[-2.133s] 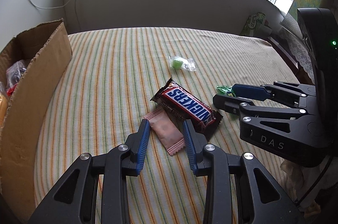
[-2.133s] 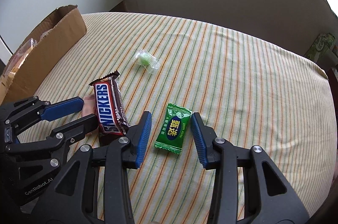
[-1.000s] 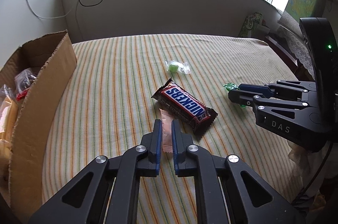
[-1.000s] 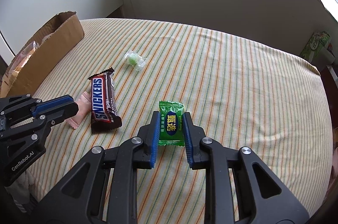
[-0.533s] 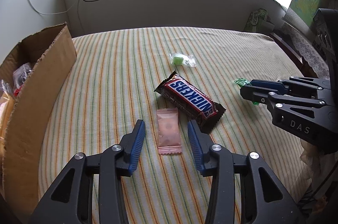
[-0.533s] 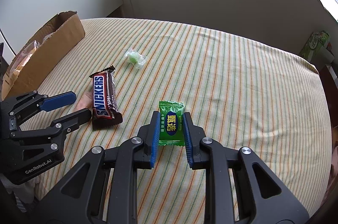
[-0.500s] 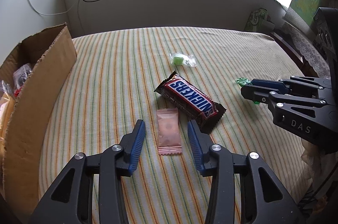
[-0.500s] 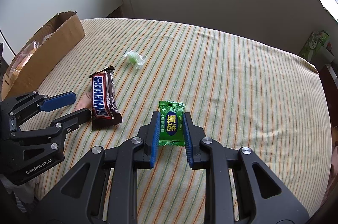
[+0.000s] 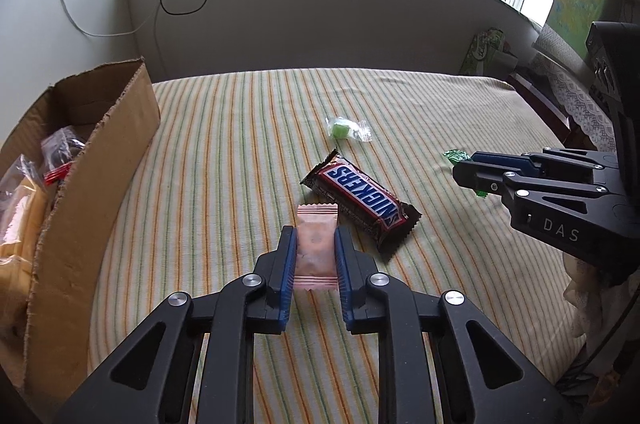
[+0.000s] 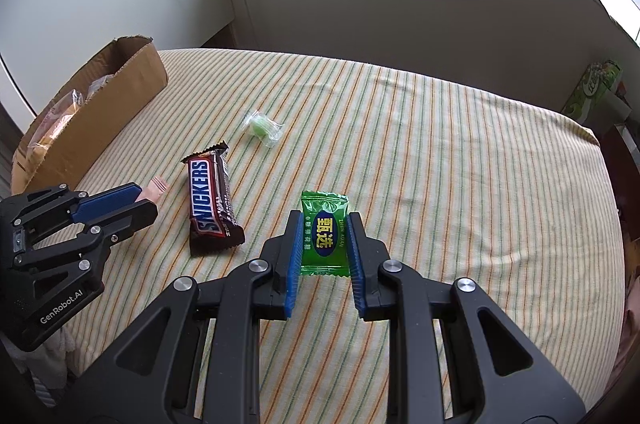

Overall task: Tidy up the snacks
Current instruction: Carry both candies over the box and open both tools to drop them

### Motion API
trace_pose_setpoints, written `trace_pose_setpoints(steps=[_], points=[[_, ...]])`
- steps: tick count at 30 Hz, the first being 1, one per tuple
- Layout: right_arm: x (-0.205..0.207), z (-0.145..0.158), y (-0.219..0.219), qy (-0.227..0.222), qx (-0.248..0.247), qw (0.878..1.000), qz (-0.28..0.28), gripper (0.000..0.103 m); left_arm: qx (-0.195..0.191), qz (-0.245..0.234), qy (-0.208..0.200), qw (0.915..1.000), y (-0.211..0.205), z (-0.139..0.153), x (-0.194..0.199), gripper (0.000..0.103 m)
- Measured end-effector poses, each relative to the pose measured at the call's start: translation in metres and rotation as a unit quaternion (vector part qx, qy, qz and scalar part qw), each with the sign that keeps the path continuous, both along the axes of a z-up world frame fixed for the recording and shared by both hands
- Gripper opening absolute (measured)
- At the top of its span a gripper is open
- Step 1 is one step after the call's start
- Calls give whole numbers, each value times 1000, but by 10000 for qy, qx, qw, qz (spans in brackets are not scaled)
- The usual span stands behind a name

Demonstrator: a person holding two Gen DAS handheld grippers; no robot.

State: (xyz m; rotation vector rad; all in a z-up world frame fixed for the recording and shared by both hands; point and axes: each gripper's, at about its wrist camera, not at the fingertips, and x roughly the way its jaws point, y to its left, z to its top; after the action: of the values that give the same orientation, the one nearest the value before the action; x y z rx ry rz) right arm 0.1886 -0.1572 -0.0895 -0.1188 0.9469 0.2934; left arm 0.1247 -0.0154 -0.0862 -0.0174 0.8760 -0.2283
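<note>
Two claws angled down over striped cloth (image 9: 224,151) — L claw (image 9: 316,244) clamped on pink sachet (image 9: 316,252), R claw (image 10: 323,232) on green candy (image 10: 323,236).

Cloth on table (image 9: 224,151): cream ground, thin stripes in orange and green, running away from the cameras.

Rectangular pale pink foil sachet (image 9: 316,248): plain, no print legible, crimped ends.

Brown Snickers bar wrapper (image 9: 360,199): dark brown, blue panel with white lettering edged red.

Square bright green candy packet (image 10: 324,232): glossy green, dark blue oval at centre, yellow characters, small white text along the edges.

Small clear-wrapped sweet (image 9: 346,129): transparent film, light green core.

Open corrugated cardboard box (image 9: 100,183): tan brown, unprinted; clear bags inside show yellow and red.

Left gripper (image 9: 316,244) and right gripper (image 10: 324,236): black bodies, blue pads, silver screws.
</note>
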Motion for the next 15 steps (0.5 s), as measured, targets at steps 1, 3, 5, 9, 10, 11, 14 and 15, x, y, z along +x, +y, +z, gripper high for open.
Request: trace_pose_setpoints(steps=[1,3,5,9,10,11,14,15], points=[[0,3,2,-22,4,10000,11,22,-11,14,-37,10000,1,4,-1,18],[-1,10,5,-65,24,10000,32,22,-34,38,-110,9999,5,11,-4,18],[-1,17,11,-99,56,9999,60,22,-58,63,-192,9998,10,18,-7,18],[-2,30,25,-178,70,9997,143,22,-85,116,-382,9992,20,34,-13,18],[-3,33,28,-191,80,9996,172,22,-101,129,-422,9990,23,38,-15,18],[-3,36,32,-208,84,9995,200,22,-105,144,-467,9987,26,41,-17,18],[-4,43,46,-267,99,9992,290,22,-122,219,-602,9979,35,52,-21,18],[-5,46,51,-285,110,9990,327,22,-147,248,-633,9976,38,54,-23,18]])
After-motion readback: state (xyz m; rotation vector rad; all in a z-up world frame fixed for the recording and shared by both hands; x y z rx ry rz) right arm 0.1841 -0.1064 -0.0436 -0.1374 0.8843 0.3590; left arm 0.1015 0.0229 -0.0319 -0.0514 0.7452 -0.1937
